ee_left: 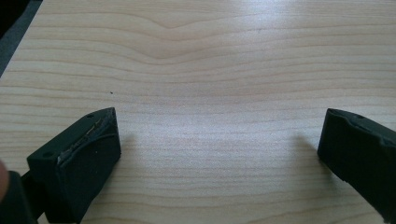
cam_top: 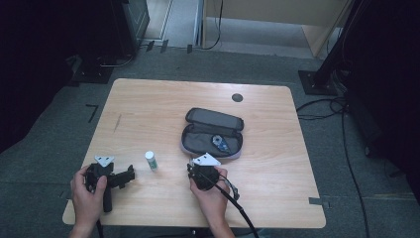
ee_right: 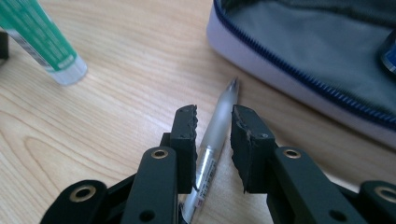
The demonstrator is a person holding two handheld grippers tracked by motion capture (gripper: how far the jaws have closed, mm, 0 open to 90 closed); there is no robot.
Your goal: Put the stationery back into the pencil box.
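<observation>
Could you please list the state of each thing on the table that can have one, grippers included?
Pencil case: unzipped, lid folded back, a tape dispenser inside.
Pen: lying flat on the table beside the case, between the right gripper's jaws.
Glue stick: capped, on the table.
Right gripper: jaws close around the pen, a small gap visible either side.
Left gripper: open wide, nothing between the jaws.

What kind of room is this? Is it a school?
Probably a lab or recording room, not a classroom. One wooden table stands on grey carpet, with black stands and loose cables around it. A pencil case lies open on top.
</observation>
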